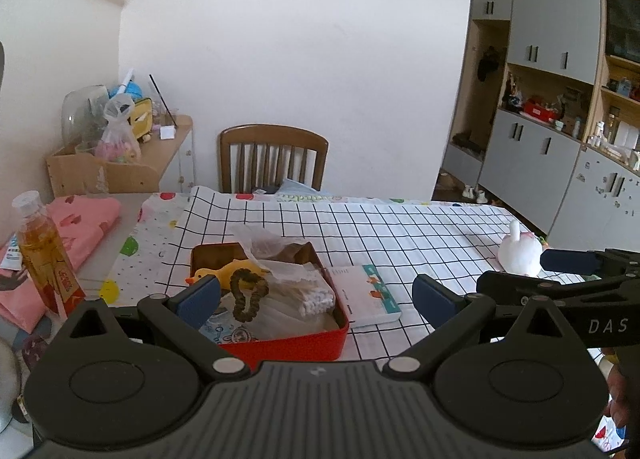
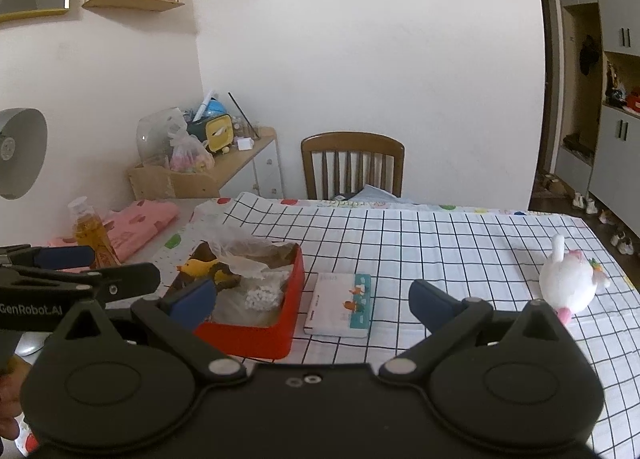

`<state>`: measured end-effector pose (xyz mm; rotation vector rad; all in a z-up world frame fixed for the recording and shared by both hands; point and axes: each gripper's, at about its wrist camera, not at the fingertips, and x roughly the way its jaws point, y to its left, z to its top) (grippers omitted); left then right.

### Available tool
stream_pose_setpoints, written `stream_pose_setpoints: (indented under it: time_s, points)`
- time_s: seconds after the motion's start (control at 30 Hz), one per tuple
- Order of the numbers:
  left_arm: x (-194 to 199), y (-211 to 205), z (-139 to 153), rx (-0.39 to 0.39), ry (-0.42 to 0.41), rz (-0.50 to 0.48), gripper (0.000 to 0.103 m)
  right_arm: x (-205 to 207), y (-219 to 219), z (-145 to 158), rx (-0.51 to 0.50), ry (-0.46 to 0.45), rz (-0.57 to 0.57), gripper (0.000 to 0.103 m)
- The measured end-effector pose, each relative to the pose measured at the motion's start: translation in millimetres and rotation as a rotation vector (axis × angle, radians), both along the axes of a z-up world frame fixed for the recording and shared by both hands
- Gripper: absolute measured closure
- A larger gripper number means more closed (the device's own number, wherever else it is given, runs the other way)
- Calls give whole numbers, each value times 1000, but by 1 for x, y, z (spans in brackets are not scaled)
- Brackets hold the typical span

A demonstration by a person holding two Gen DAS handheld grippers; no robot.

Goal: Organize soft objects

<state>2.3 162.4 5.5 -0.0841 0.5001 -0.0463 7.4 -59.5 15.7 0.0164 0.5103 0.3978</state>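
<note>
A red tin box [image 1: 320, 343] [image 2: 276, 335] stands on the checked tablecloth, holding a yellow rubber duck [image 1: 218, 273] [image 2: 196, 267], a brown scrunchie [image 1: 248, 293], cotton swabs [image 1: 316, 299] [image 2: 262, 299] and plastic bags. A white plush toy [image 1: 520, 253] [image 2: 568, 285] lies at the table's right. My left gripper [image 1: 316, 299] is open and empty, just before the box. My right gripper [image 2: 312, 301] is open and empty, above the small book [image 2: 340, 305] [image 1: 368, 295], with the plush to its right.
A bottle of amber liquid [image 1: 44, 251] [image 2: 90, 231] stands left of the box, with folded pink cloth [image 1: 80, 219] [image 2: 136, 225] behind it. A wooden chair [image 1: 272, 157] [image 2: 352, 163] is at the far table edge. A cluttered side shelf [image 1: 120, 163] stands at the left wall.
</note>
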Motion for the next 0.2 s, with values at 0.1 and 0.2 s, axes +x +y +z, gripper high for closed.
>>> stream_pose_setpoints:
  time_s: [0.1,0.2]
  points:
    - [2,3,-2,-2,1,-10,1,1,4,-2,-4,6,-14,0]
    - [4,7,-3,-3,1,-17,1,2,8,-3,-10,11,-27,0]
